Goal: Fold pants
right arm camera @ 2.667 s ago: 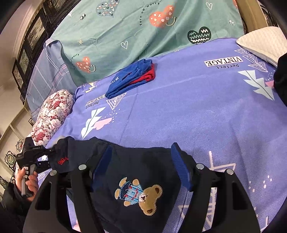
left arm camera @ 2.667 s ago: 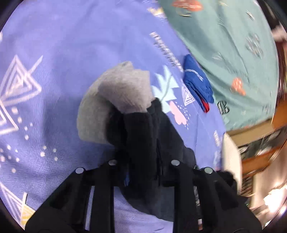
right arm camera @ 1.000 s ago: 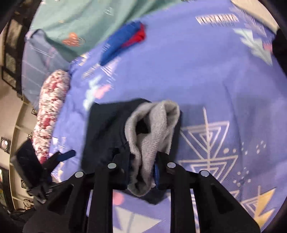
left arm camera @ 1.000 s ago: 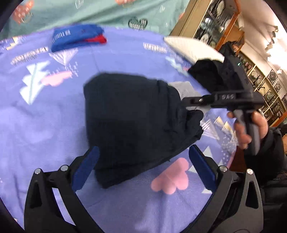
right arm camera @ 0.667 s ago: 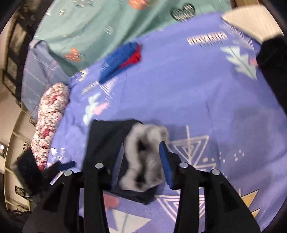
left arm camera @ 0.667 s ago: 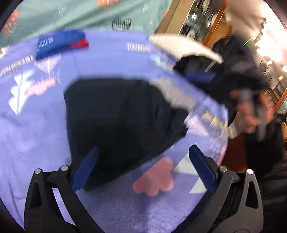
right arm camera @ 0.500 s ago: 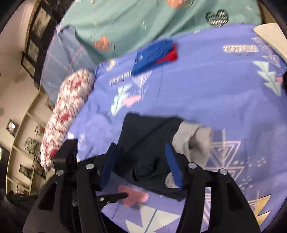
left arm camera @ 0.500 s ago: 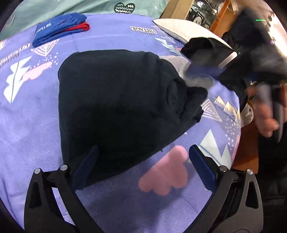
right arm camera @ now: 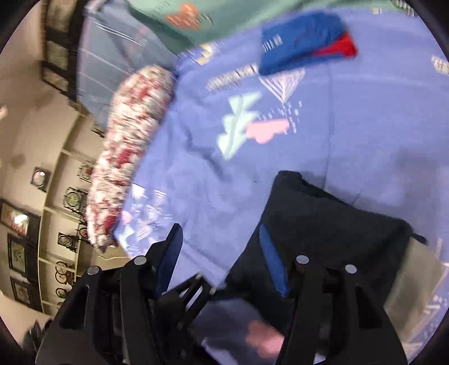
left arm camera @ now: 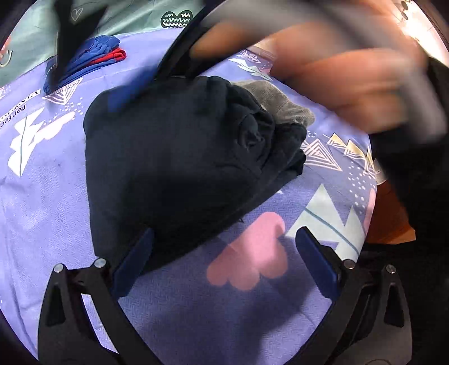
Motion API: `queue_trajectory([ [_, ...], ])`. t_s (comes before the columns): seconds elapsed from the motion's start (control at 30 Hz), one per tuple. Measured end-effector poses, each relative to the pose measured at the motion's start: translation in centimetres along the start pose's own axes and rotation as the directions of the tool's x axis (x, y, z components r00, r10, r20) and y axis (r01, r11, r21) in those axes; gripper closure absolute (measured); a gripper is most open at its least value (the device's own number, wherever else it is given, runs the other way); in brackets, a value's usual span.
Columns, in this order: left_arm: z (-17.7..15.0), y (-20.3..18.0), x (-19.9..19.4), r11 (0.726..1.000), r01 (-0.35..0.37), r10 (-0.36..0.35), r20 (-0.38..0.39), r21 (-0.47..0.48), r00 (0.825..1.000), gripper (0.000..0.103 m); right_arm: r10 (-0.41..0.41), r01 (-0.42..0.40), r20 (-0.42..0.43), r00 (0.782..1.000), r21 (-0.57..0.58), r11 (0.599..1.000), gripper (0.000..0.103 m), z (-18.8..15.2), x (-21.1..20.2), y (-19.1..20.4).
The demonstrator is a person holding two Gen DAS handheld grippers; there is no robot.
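The dark navy pants [left arm camera: 182,157] lie in a folded bundle on the purple patterned sheet [left arm camera: 42,202], with a grey lining end [left arm camera: 280,104] sticking out at the far right. My left gripper [left arm camera: 224,252] is wide open just short of the bundle, its left pad [left arm camera: 134,258] at the pants' near edge and not pressing. My right gripper [right arm camera: 221,252] is open with nothing between its pads, above the left edge of the pants [right arm camera: 336,233]. The hand [left arm camera: 336,73] holding it sweeps blurred across the top of the left wrist view.
A folded blue and red garment [right arm camera: 303,42] lies further back on the sheet. A floral bolster pillow [right arm camera: 126,140] runs along the left edge, a teal blanket [left arm camera: 126,16] lies behind. The bed edge [left arm camera: 370,202] drops off at the right.
My right gripper let go of the grey-lined end and swung left over the pants. The pants now rest on the sheet. My left gripper edged closer to the bundle.
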State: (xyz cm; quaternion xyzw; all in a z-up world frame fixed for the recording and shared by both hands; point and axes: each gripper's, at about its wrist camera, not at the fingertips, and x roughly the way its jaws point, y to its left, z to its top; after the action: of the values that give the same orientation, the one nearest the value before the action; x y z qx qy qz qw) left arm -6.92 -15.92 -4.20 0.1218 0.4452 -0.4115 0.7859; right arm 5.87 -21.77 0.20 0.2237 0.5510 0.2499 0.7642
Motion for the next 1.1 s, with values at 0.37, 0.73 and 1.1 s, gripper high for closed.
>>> queue_trajectory([
  [0.37,-0.1,1.4,-1.2,0.997,0.060,-0.057,0.053,-0.057,0.997,0.002,-0.048,0.047,0.087,0.995,0.006,0.999,0.050,-2.5,-5.3,-3.3],
  [0.73,0.0,1.8,-1.0,0.997,0.049,-0.048,0.011,-0.066,0.999,0.002,-0.198,0.197,0.207,0.958,0.028,0.980,0.044,-10.1,-10.6,-7.5],
  [1.1,1.8,6.3,-7.0,0.975,0.130,-0.109,0.119,-0.183,0.987,0.002,-0.224,0.220,0.309,0.924,0.049,0.974,0.014,-12.2,-15.5,-7.3],
])
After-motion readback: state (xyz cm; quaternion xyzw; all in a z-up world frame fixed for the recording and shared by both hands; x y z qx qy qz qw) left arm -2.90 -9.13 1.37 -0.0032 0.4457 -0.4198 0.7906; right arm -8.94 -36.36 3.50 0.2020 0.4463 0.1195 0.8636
